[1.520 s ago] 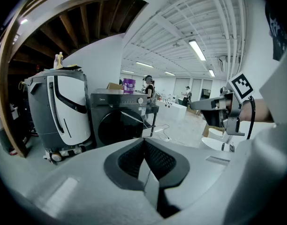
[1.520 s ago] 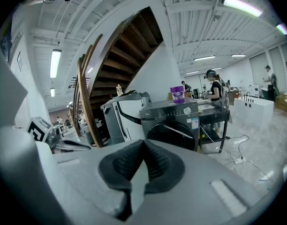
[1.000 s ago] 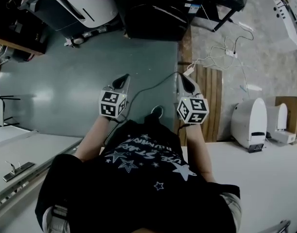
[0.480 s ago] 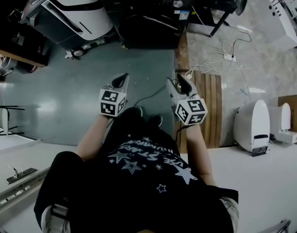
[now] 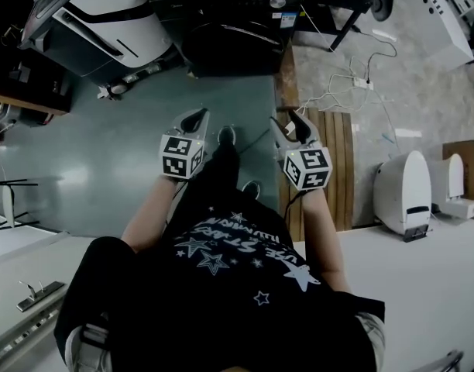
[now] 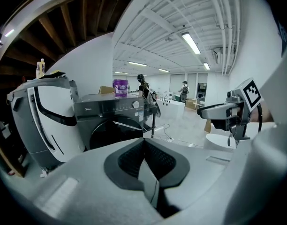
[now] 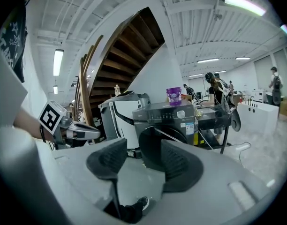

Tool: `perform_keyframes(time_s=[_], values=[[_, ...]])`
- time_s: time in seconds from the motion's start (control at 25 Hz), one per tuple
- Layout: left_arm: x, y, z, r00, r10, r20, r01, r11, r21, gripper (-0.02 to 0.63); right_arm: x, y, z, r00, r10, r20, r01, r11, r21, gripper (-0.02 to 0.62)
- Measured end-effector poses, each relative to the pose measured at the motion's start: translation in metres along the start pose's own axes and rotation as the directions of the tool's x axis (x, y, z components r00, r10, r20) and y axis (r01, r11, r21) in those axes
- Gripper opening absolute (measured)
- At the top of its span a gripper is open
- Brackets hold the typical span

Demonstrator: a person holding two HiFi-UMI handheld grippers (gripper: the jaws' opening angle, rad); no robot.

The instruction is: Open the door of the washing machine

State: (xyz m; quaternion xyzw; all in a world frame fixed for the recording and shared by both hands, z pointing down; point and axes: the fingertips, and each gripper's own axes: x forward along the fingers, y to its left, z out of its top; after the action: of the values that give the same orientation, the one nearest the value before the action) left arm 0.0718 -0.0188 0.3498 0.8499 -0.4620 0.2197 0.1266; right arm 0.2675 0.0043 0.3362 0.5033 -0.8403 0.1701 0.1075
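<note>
A dark grey washing machine stands at the far side of the green floor, its round black door closed. A purple bottle sits on its top. Both grippers are held out in front of the person, well short of the machine. My left gripper is shut with nothing in it; in its own view the pads meet below the machine. My right gripper has its jaws opening, and nothing is between them. The door shows through the gap.
A white and grey appliance stands left of the washer, a black table to its right. Wooden slats and white cables lie on the floor at right. White devices sit on a pale counter. People stand far off.
The right gripper's jaws have gone from shut to open. Both grippers have moved toward the washing machine as the person steps forward; a shoe now shows between them.
</note>
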Motion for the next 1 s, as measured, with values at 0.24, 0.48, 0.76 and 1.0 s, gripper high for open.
perform_keyframes(time_s=[0.24,0.48,0.76,1.0], values=[[0.043,0.036,0.004,1.000,-0.006,-0.017,0.005,0.999,-0.039,0.011,0.054,-0.025,0.010,0.999,-0.028,-0.047,0.028,1.000,0.008,0.230],[0.107,0.090,0.000,0.996,-0.003,-0.084,-0.005,0.995,-0.101,0.011,0.132,-0.064,0.007,0.990,-0.052,-0.131,0.057,0.998,0.035,0.230],[0.185,0.146,0.016,0.989,-0.054,-0.140,0.039,0.993,-0.109,0.011,0.222,-0.106,0.009,0.969,-0.085,-0.233,0.093,0.995,0.023,0.230],[0.233,0.167,0.006,0.974,-0.115,-0.193,0.089,0.987,-0.137,0.011,0.281,-0.139,0.010,0.945,-0.130,-0.299,0.134,0.991,-0.006,0.230]])
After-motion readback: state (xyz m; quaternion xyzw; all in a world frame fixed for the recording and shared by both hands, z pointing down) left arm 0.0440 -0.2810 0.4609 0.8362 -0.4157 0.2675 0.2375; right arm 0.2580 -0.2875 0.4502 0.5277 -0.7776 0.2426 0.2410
